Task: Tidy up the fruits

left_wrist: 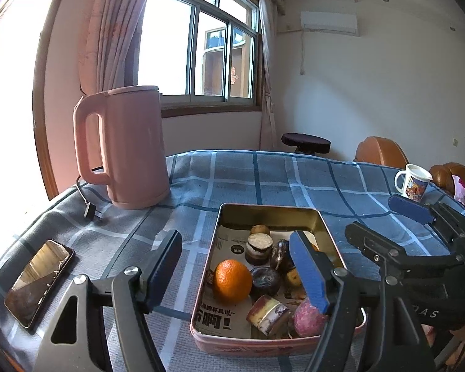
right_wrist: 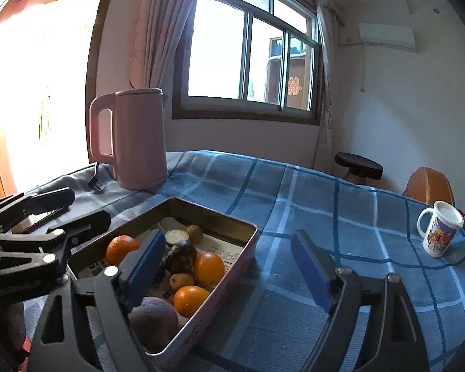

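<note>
Fruit sits in a rectangular tin (left_wrist: 272, 214) on the desk (left_wrist: 263, 173), seen from my left wrist camera. My left claw (left_wrist: 237, 274) tilts gently downward over the tin's near end, jaws spread wide with nothing between the pads. The left finger (left_wrist: 161, 266) stands over bare cloth, the right one (left_wrist: 308, 274) over the tin, covering part of the fruit behind it. An orange (left_wrist: 232, 280) lies between them, lower, untouched. A pink round fruit (left_wrist: 307, 317) is half hidden under the right finger. My right claw (left_wrist: 384, 223) enters from the right edge, also wide. A pink kettle (left_wrist: 127, 145), a phone (left_wrist: 40, 282) and a mug (left_wrist: 414, 183) stand around.

From the right wrist camera, my right claw (right_wrist: 229, 271) is wide and holds nothing, its left finger (right_wrist: 144, 269) over the tin (right_wrist: 214, 217), its right finger (right_wrist: 310, 274) over the cloth beside it. Oranges (right_wrist: 209, 268) lie just beyond the left finger; a purplish fruit (right_wrist: 153, 317) beneath it is cut off. The left claw (right_wrist: 77, 209) shows at the left edge.
</note>
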Tool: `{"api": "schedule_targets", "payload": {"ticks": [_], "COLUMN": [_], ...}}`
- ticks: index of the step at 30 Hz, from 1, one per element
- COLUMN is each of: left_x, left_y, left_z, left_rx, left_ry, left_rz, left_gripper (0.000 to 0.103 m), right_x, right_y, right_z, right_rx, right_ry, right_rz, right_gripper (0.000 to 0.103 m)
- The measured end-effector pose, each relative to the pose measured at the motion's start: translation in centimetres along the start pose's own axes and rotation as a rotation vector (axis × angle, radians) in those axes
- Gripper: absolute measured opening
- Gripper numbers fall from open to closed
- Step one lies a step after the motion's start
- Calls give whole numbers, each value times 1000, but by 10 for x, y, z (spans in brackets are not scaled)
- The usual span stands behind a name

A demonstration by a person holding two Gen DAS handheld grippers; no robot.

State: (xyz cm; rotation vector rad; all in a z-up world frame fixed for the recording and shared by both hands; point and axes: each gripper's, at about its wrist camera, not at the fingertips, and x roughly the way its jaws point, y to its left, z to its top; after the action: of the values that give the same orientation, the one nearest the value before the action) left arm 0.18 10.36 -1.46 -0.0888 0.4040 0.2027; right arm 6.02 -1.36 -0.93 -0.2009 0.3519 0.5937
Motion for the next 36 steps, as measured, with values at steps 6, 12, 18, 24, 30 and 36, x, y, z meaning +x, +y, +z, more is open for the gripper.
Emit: {"api": "schedule_targets", "payload": {"ticks": [6,12,18,24,30,36], "left_x": [-2,-4,-5,-4,-4,-4], "left_y": [-2,-5,-5,-7,-8,-9], "left_z": [-1,0,0,1,1,3], "left_rx": [9,18,18,26,30,20], "left_ry": [-1,-5,-5,-3,-2,-1], "left_rz": [1,2,3,2,7,-11], "left_gripper": [73,73,73,74,74,76], "right_x": [-6,-12,-13,-14,-17,-22], "right_y": [-2,-3,-5,-5,-7,-9], "right_z": [1,2,2,1,0,0], "right_rx": [2,2,14,11,16,8], "right_ry": [-12,-23,-23,-28,-32,-43], "right_rz": [-6,-9,-4,-12,-18,-38], "right_gripper": [88,91,92,95,95,95]}}
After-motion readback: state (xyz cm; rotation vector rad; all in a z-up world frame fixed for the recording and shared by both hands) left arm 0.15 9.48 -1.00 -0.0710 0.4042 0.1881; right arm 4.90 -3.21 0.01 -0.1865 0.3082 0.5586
